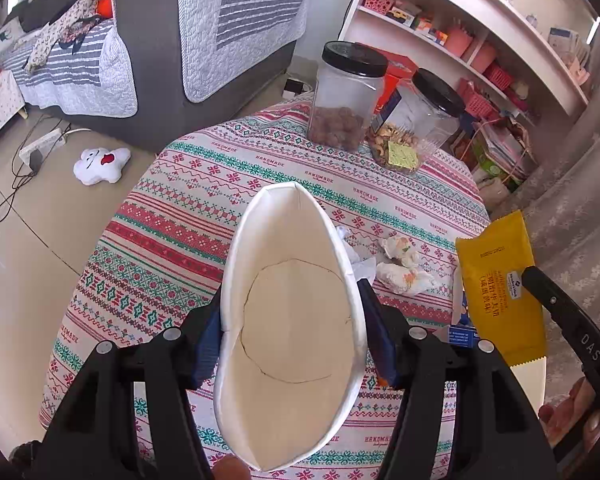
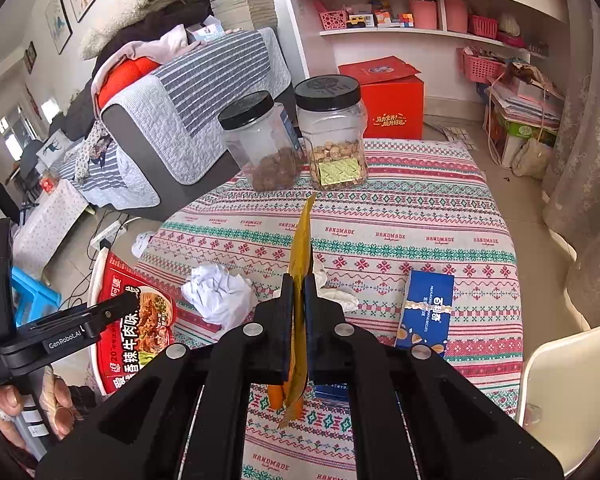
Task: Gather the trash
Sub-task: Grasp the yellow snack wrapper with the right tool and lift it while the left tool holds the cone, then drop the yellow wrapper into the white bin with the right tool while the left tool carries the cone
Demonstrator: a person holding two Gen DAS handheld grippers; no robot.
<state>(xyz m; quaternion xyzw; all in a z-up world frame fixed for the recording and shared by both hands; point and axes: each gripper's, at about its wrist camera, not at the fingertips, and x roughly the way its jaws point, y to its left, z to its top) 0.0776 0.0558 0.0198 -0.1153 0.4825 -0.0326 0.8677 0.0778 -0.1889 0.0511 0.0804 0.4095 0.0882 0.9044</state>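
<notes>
The tablecloth [image 2: 420, 216] is woven cloth with a matt, slightly rough surface. The noodle bowl [image 1: 292, 320] looks like smooth paper, white and a little glossy at the rim. The yellow wrapper [image 1: 500, 288] is thin glossy plastic film. The tissue balls [image 2: 218, 294] are soft, wrinkled paper. Both jars [image 2: 334, 136] are clear plastic with matt black lids.

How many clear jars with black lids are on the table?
2. The jar of brown balls stands at the far edge; the jar of nuts stands just right of it. None seems hidden.
</notes>
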